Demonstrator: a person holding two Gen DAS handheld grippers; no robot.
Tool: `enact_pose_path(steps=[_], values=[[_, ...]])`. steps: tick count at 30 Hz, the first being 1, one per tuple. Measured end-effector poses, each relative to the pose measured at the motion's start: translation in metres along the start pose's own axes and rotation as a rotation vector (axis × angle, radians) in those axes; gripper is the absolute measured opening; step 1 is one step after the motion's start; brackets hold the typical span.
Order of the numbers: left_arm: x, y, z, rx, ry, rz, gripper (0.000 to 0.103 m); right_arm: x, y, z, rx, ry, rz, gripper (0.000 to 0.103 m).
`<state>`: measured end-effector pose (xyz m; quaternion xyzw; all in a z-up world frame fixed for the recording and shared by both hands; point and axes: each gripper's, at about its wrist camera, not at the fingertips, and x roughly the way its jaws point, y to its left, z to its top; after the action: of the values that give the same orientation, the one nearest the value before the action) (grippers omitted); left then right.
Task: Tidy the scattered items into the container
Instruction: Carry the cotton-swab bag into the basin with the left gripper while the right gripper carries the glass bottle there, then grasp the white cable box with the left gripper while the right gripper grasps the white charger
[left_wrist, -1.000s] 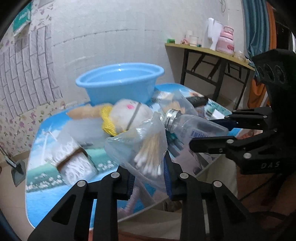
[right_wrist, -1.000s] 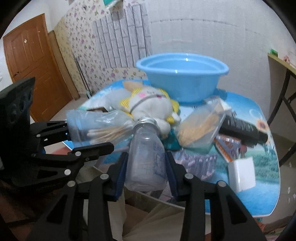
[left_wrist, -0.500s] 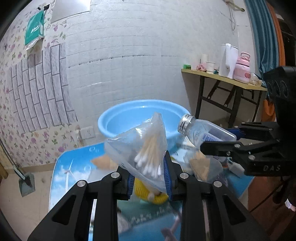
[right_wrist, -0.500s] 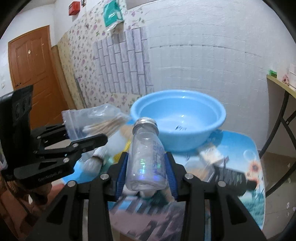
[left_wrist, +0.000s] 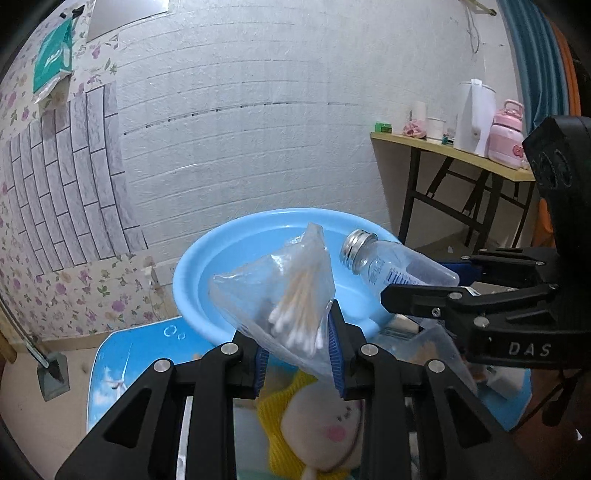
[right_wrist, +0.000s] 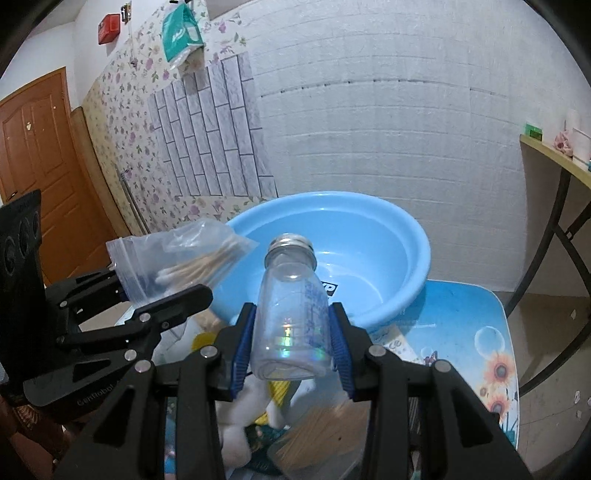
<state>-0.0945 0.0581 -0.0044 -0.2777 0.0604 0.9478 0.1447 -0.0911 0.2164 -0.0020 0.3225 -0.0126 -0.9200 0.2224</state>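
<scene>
Bag of cotton swabs (left_wrist: 291, 295) pinched in left gripper (left_wrist: 299, 354), frame center, in front of blue basin (left_wrist: 229, 254). Right gripper (right_wrist: 291, 343) clamps clear bottle (right_wrist: 291, 310), lower center, basin behind. Plush toy (left_wrist: 325, 428) bottom center on table (left_wrist: 122, 354).

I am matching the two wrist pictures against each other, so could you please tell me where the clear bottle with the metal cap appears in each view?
Left wrist: the clear bottle lies right of centre, held in the right gripper, cap pointing left.
Right wrist: the bottle stands at centre between that gripper's blue pads, cap up.
Shared landmark: the blue basin behind it.
</scene>
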Motion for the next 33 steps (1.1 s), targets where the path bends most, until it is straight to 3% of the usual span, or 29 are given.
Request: enact_pose_path(steps=[7, 14, 17, 23, 27, 33], values=[[0.019, 0.006, 0.007, -0.017, 0.022, -0.004, 0.034, 0.027, -0.008, 0.007, 0.006, 0.031, -0.016, 0.039], [0.028, 0.007, 0.004, -0.016, 0.038, 0.012, 0.05, 0.036, -0.008, 0.009, -0.01, 0.023, -0.049, 0.039], [0.024, 0.007, 0.004, -0.016, 0.025, 0.019, 0.056, 0.037, -0.01, 0.009, 0.009, 0.028, -0.048, 0.039], [0.015, 0.009, -0.005, -0.031, 0.038, 0.036, 0.056, 0.031, -0.009, 0.004, 0.011, 0.035, -0.056, 0.039], [0.0, 0.013, -0.011, -0.048, 0.03, 0.077, 0.073, 0.02, -0.007, 0.0, 0.007, 0.027, -0.062, 0.039], [-0.027, 0.023, -0.022, -0.102, 0.011, 0.117, 0.081, 0.005, -0.004, -0.011, 0.018, 0.035, -0.083, 0.039]])
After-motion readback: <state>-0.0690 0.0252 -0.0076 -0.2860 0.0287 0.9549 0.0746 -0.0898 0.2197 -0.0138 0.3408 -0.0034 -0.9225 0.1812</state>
